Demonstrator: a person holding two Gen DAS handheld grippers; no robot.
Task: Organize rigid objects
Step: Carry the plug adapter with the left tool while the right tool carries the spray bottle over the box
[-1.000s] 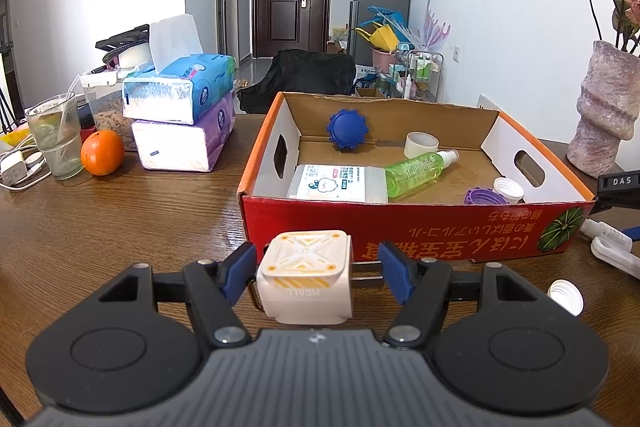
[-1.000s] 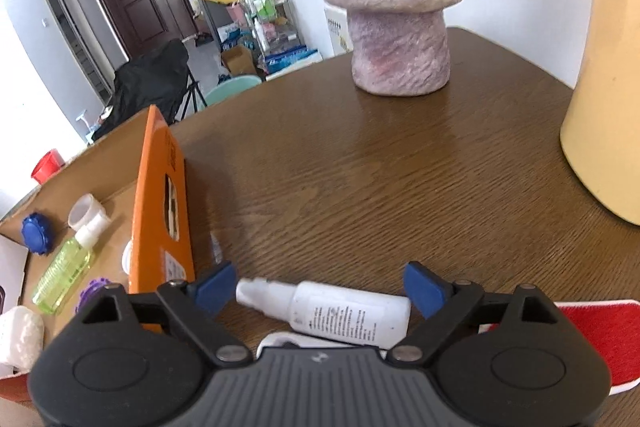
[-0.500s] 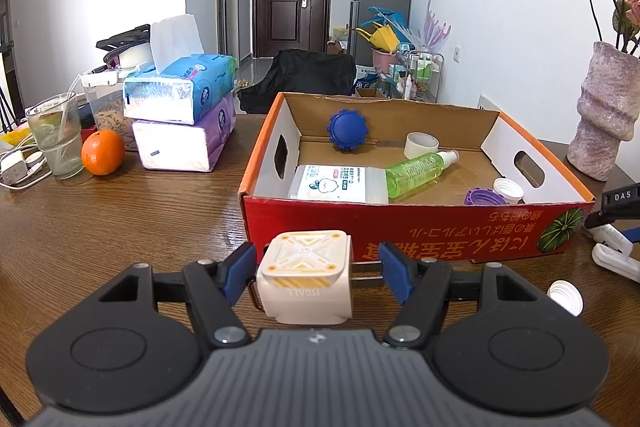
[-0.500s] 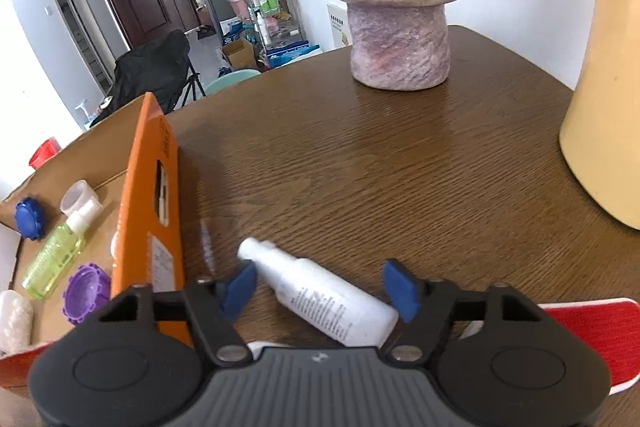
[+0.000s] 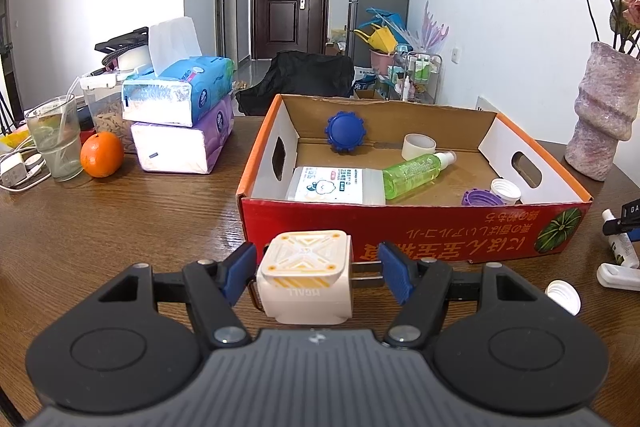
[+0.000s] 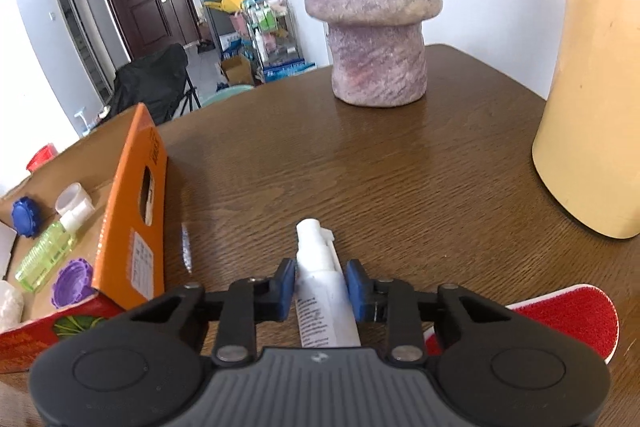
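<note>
1. The small white plastic spray bottle lies on the brown wooden table, nozzle pointing away from the camera, just right of the box's orange end wall. The right gripper has its blue pads pressed against both sides of the bottle's body, so it appears clamped on it, though the bottle looks not yet lifted.

2. The white cube-shaped plug adapter with an orange-patterned top sits between the fingers of the left gripper. Its jaws stand wide: the left pad is near the cube's side, while the right pad is clear of the body, with the metal prongs reaching toward it. The cube is not gripped.

3. The open red-and-orange cardboard box stands just beyond the adapter. Inside it lie a green transparent bottle, a white labelled flat bottle, a blue scalloped lid, a purple lid, a white cap and a white tape ring.

4. A loose white bottle cap rests on the table right of the left gripper; a red flat lint brush lies beside the right gripper.

5. The step in hand seems to be picking up the spray bottle. The next move likely calls for lifting it clear of the table, carrying it left over the orange wall, and releasing it into bare box floor.

6. The left gripper would need to close on the adapter's body, not its prongs.
</note>
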